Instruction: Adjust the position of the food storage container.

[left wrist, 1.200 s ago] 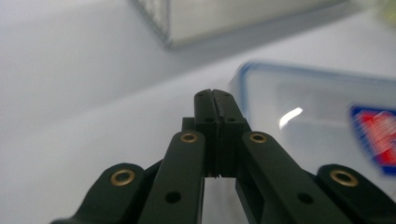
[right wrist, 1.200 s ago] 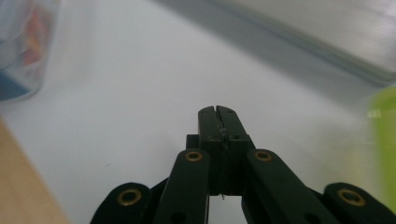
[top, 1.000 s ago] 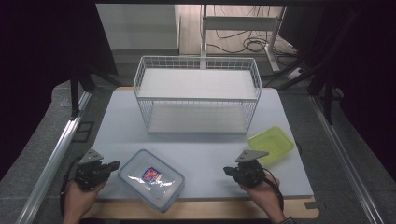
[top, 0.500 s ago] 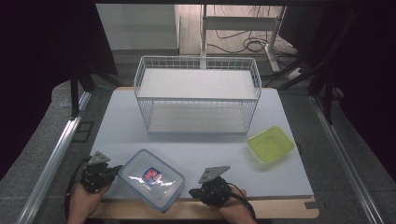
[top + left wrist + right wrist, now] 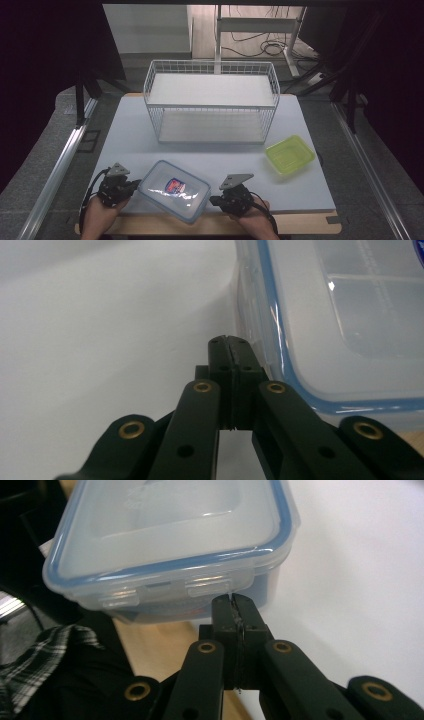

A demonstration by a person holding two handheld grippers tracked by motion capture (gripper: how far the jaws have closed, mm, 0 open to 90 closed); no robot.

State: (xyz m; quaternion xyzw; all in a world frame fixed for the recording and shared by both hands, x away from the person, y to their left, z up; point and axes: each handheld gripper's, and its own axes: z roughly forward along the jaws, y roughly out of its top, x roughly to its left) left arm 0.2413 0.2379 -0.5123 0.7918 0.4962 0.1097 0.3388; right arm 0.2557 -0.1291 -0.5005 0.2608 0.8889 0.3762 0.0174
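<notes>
Right gripper (image 5: 216, 200) slid left to lidded container (image 5: 174, 190), pressed together, empty; left gripper (image 5: 134, 183) likewise; container contents unclear.

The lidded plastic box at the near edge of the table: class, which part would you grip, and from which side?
Probably the two short ends of the box, one gripper from each side. The lid is too broad for the jaws, but its rim and latch flaps jut out, giving edges to press against or pinch. The left gripper and right gripper, both shut, already flank it.

A white wire basket (image 5: 212, 102) stands behind a green tray (image 5: 290, 154) on the table (image 5: 135, 140).
</notes>
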